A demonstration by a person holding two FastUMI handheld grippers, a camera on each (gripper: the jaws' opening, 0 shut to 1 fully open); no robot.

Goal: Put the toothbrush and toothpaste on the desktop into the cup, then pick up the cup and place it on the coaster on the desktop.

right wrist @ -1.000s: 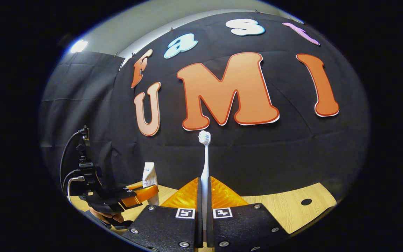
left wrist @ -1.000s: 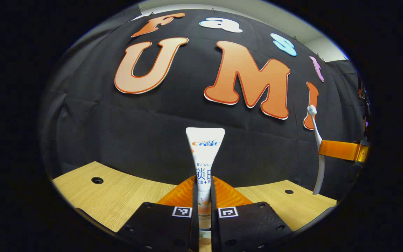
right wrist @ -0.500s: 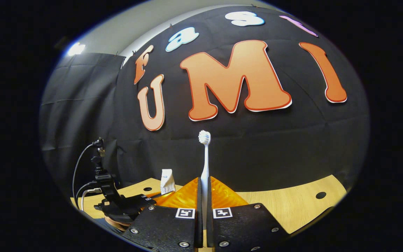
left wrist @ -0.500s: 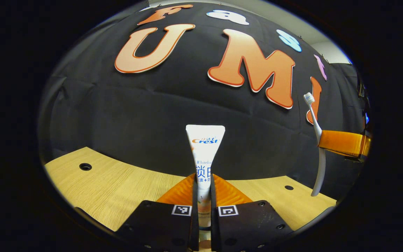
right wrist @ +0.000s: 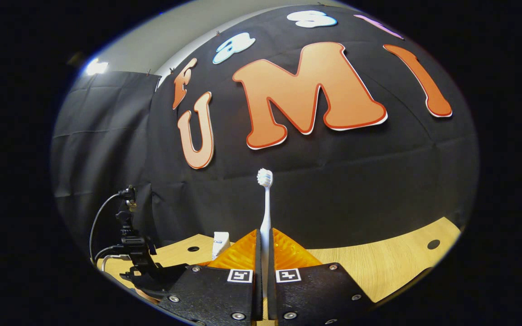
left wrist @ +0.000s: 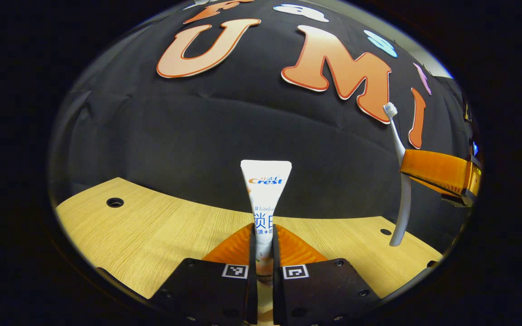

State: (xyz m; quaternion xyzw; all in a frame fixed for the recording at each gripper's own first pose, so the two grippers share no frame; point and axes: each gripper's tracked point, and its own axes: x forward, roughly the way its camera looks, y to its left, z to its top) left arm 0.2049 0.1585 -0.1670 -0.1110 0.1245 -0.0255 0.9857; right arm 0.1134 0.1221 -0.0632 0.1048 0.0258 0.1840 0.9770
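The left gripper (left wrist: 261,253) pinches the toothpaste (left wrist: 265,194) upright, flat crimped end up, above the wooden desktop (left wrist: 152,231). The right gripper (right wrist: 264,253) pinches the toothbrush (right wrist: 265,203) vertically, bristles up.

toothpaste (left wrist: 264,199) upright above desktop (left wrist: 152,235) | toothbrush (left wrist: 401,181) upright to its right

Non-task items: booth furnishings.
Light wood-grain desktop (left wrist: 152,231) with round holes (left wrist: 114,202); black cloth wall (right wrist: 356,190) behind; pale ceiling light (right wrist: 94,68) upper left.
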